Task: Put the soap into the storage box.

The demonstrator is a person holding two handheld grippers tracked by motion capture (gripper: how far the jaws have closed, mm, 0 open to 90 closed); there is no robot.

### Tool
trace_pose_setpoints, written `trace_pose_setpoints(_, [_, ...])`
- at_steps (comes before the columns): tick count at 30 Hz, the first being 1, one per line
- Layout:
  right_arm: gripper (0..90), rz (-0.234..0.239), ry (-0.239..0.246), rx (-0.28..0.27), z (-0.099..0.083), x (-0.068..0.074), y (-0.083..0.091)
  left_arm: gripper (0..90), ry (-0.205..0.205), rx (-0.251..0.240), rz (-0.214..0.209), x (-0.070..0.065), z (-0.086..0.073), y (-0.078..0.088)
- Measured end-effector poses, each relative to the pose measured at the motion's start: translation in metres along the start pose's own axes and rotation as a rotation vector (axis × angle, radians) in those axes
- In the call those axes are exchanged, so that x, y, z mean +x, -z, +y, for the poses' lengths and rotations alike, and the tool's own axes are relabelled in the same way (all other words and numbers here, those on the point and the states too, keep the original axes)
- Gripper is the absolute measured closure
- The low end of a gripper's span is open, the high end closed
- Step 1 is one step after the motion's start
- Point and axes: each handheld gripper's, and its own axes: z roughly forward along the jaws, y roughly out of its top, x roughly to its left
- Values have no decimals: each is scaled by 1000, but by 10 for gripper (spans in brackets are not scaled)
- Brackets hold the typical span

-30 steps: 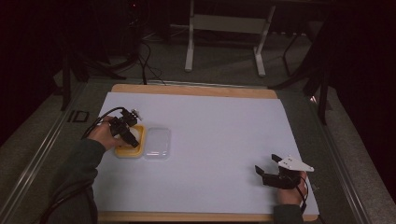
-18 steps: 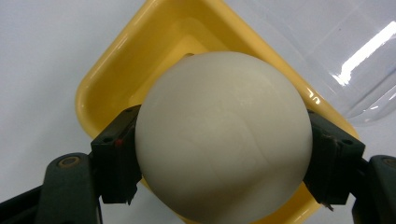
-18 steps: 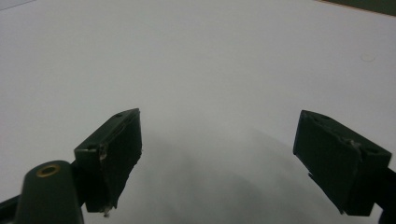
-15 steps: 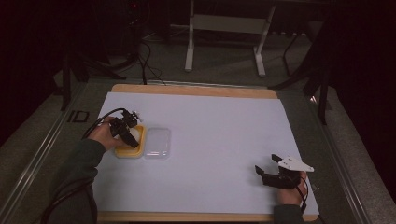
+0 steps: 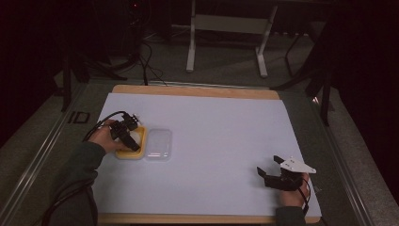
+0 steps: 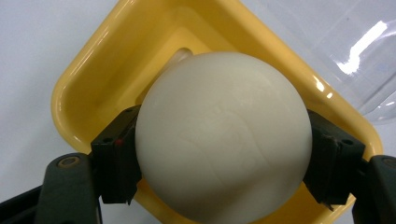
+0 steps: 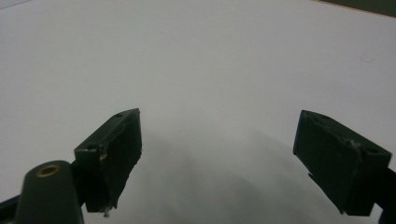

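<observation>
A wooden-edged table (image 5: pixel 197 90) sits mid-frame, covered by a pale sheet (image 5: pixel 221 141). At the sheet's left lies a yellow tray (image 5: pixel 137 153), and touching its right side rests a clear lid (image 5: pixel 158 144). The sheet's centre and upper right stay bare.

The yellow tray (image 5: pixel 132 151) and the clear lid (image 5: pixel 158 143) touching it at 3 o'clock occupy the bench (image 5: pixel 221 132) at 9 o'clock. From centre to 3 o'clock and 12 o'clock the surface lies open. The right tool (image 5: pixel 267 175) rests at 5 o'clock, well apart.
</observation>
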Motion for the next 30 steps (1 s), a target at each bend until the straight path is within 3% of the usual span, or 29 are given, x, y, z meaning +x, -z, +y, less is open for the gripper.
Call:
trace_pose_setpoints(9, [153, -1, 0, -1, 0, 0, 0, 247, 10, 20, -11, 3, 1, -5])
trace_pose_setpoints(13, [153, -1, 1, -1, 0, 0, 0, 223, -12, 27, 3, 0, 1, -7])
trace_pose_setpoints(16, [153, -1, 2, -1, 0, 0, 0, 204, -11, 10, -11, 2, -1, -7])
trace_pose_setpoints(27, [153, -2, 6, -2, 0, 0, 0, 152, -37, -9, 4, -1, -4, -3])
trace_pose_setpoints(30, [153, -1, 7, -3, 0, 0, 0, 146, -21, -35, -14, 1, -6, 1])
